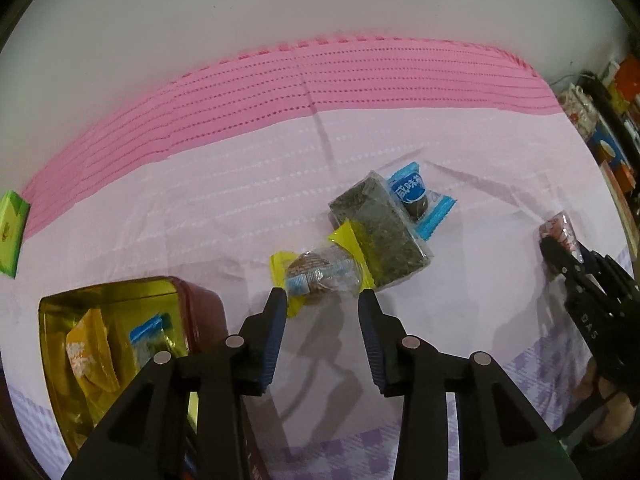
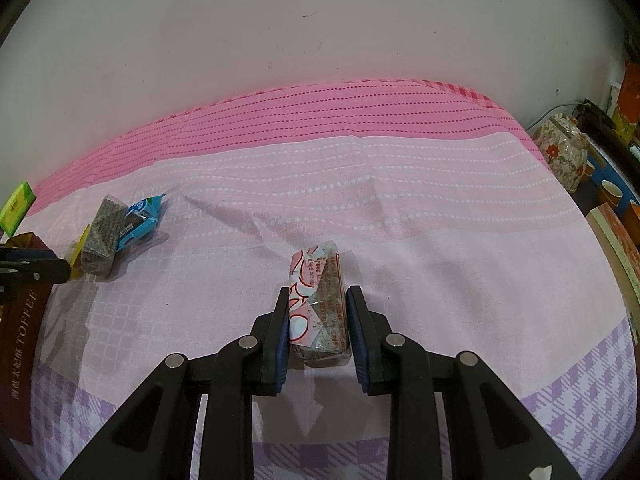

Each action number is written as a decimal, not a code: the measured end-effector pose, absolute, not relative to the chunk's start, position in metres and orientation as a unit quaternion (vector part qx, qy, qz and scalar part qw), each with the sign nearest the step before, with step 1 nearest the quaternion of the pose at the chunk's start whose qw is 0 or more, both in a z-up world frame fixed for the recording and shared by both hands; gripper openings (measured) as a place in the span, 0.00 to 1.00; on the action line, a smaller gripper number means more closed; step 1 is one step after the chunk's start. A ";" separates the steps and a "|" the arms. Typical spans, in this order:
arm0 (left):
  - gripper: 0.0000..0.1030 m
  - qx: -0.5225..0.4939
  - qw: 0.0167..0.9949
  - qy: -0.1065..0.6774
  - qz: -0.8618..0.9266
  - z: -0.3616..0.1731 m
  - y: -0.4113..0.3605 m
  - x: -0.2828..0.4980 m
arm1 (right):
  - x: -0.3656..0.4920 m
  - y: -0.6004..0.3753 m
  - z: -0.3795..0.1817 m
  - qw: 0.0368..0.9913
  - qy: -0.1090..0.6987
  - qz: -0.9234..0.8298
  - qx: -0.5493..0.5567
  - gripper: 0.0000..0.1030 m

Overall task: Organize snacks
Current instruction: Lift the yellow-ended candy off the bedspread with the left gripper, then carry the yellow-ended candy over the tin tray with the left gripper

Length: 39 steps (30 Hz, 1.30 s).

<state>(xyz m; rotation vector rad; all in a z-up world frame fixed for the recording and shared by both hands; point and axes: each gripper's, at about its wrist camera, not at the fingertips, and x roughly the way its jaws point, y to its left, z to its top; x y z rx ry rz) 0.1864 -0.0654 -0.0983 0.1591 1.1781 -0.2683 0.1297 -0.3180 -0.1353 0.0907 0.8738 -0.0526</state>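
Left claw (image 1: 323, 295): parted, pointing steeply down, not gripping; tips flanking the near side of a clear-wrapped brown round snack with yellow crimped ends (image 1: 320, 272). Just beyond and touching it: a dark green rectangular seaweed-coloured block in clear film (image 1: 380, 232), with a blue-wrapped round snack (image 1: 416, 196) against its far side. Left of and below the left claw: an open gold-lined red rectangular tin (image 1: 192, 300) holding a yellow packet and a blue packet.

Right claw (image 2: 317, 300): narrow, clamped on a pink-and-white printed rectangular snack bar in clear wrap (image 2: 318, 304), resting on the pink and lilac patterned bedsheet (image 2: 440, 240). Far left of the right claw: a green flat box (image 2: 16, 204).
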 end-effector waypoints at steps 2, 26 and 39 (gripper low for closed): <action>0.38 0.072 0.819 0.555 -0.127 -0.099 -0.067 0.190 | 0.130 -0.319 -0.136 0.905 0.423 -0.025 0.044 0.25; 0.27 0.087 0.814 0.560 -0.126 -0.108 -0.074 0.208 | 0.130 -0.318 -0.136 0.905 0.423 -0.025 0.044 0.25; 0.27 0.077 0.819 0.554 -0.132 -0.089 -0.070 0.184 | 0.130 -0.318 -0.136 0.905 0.423 -0.026 0.043 0.25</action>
